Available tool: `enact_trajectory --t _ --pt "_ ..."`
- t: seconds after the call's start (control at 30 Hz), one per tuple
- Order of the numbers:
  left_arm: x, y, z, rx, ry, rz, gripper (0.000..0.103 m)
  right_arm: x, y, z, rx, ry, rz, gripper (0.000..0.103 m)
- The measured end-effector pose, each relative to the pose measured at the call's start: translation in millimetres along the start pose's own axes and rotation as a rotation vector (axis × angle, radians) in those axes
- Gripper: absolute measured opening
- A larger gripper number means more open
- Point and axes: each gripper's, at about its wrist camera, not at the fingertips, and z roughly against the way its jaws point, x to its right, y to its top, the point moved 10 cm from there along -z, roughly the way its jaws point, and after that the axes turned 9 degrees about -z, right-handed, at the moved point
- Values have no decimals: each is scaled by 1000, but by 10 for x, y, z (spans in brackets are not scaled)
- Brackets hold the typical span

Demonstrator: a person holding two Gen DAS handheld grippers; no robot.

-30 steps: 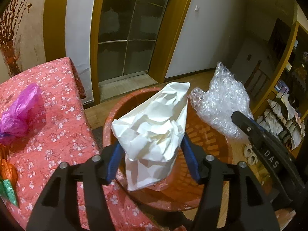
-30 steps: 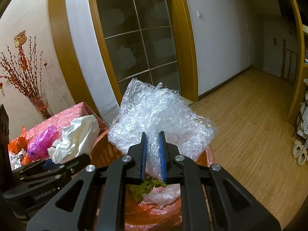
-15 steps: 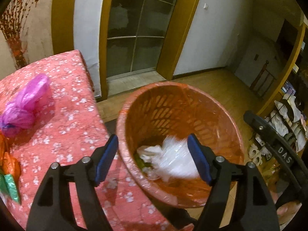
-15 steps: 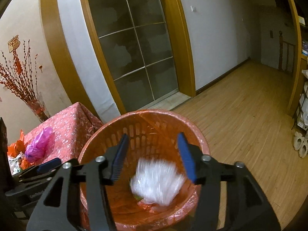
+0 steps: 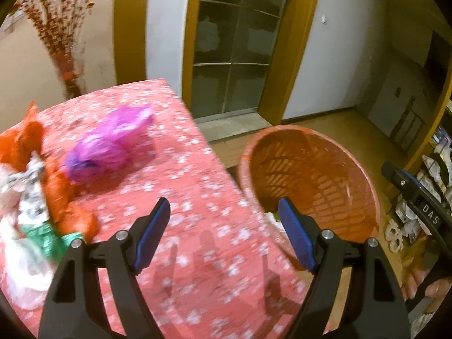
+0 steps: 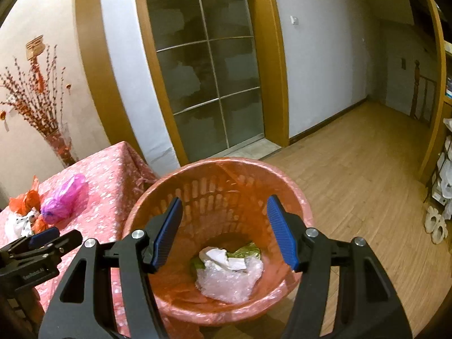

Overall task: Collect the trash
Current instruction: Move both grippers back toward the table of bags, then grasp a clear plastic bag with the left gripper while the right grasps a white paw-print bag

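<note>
An orange basket (image 6: 214,163) stands on the floor beside the table; in it lie clear bubble wrap (image 6: 228,282), crumpled white paper (image 6: 220,257) and a green scrap (image 6: 245,251). My right gripper (image 6: 224,204) hangs over the basket, its jaws opening with nothing between them. My left gripper (image 5: 224,206) hovers over the table's right edge, its jaws also opening and empty. The basket (image 5: 310,169) is to its right. On the table lie a purple bag (image 5: 110,144), orange bags (image 5: 62,197), a green wrapper (image 5: 45,237) and a white bag (image 5: 22,268).
The table (image 5: 197,254) has a pink floral cloth. A glass door (image 6: 203,84) stands behind the basket, and wooden floor (image 6: 353,169) stretches to the right. Shelves with clutter (image 5: 435,175) fill the far right. A vase of red branches (image 6: 56,141) sits at the table's back.
Both grippers opened and let go: the white paper and the bubble wrap dropped into the basket. The left gripper swung left, from over the basket to the table's edge.
</note>
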Motion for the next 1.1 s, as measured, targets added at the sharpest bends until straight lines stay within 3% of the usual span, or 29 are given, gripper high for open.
enact_trajectory --t 0.23,0.47,0.53,0.67,0.93,1.1 --pt "-685 -253 433 22 112 70 77 -402 -136 69 -25 55 73 62" --pt "-1818 -717 953 10 311 214 77 -842 -334 88 -61 109 147 62" --pt "-2105 -845 1015 -8 338 274 77 -956 -399 91 -72 123 169 62" --pt "-2430 -962 943 -42 346 345 71 -1135 -522 129 -80 137 214 62" --pt "-2638 -1021 589 -99 264 461 60 -1302 -632 160 -88 132 273 62" --pt "-2615 -997 550 -91 265 441 39 -1404 -697 193 -94 139 298 62"
